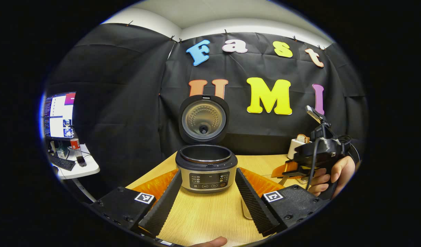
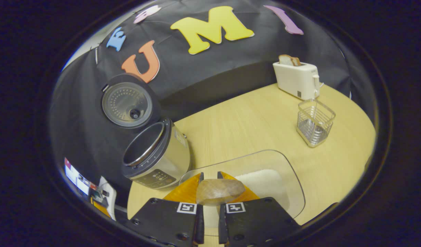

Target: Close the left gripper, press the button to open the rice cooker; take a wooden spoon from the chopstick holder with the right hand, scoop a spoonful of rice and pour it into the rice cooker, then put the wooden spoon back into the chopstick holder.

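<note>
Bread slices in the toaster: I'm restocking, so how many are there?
2 bread slices stand side by side in the toaster at the table's far side; more could sit hidden inside.

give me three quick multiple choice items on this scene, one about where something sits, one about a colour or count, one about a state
1. Where does the wire chopstick holder stand?
A. inside the rice cooker
B. on the table, just in front of the toaster
C. on the side desk by the monitor

2. What colour is the toaster?
A. white
B. red
C. black

3. What state is the rice cooker lid in?
A. shut
B. lying flat on the table
C. swung up and open

Answers:
1 B, the right gripper view shows it on the wooden table just in front of the toaster.
2 A, its body is white, with bread in the slot.
3 C, the lid stands upright behind the empty pot in both views, while the right claw is shut on the wooden spoon above the clear container of rice.
</note>
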The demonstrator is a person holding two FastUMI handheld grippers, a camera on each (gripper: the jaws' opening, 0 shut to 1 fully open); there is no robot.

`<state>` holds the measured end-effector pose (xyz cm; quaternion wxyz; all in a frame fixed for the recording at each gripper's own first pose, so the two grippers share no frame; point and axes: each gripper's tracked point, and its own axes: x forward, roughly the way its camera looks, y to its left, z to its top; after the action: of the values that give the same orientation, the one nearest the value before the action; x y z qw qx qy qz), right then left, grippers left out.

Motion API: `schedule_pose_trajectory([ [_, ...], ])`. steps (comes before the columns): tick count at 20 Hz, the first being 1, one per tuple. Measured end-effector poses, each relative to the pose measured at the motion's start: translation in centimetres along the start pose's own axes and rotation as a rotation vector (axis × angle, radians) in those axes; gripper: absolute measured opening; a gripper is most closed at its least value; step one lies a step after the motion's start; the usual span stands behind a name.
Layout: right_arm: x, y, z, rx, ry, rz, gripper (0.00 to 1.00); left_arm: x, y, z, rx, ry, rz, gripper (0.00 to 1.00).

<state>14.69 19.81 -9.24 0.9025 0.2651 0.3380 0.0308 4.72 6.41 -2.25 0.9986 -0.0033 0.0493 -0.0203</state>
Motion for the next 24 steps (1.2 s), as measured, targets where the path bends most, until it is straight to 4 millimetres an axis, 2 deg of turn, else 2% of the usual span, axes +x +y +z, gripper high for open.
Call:
schedule_pose_trajectory([
  [4,-0.4,-1.0,-0.1,0.119,0.04,0.072,0.16,0.0,-0.2,0.1,0.006,-0.004,-0.004,0.99],
  [7,0.0,-1.8,0.3,0.204,0.061,0.109,0.17,0.1,-0.9,0.0,0.008,-0.001,-0.015,0.99],
  [16,1.4,-4.1,1.1,0.477,0.092,0.209,0.16,0.3,-0.7,-0.3,0.01,0.004,-0.008,0.99],
  [24,0.5,-3.4,0.9,0.684,0.122,0.332,0.16,0.5,-0.2,-0.6,-0.001,0.015,0.002,0.99],
])
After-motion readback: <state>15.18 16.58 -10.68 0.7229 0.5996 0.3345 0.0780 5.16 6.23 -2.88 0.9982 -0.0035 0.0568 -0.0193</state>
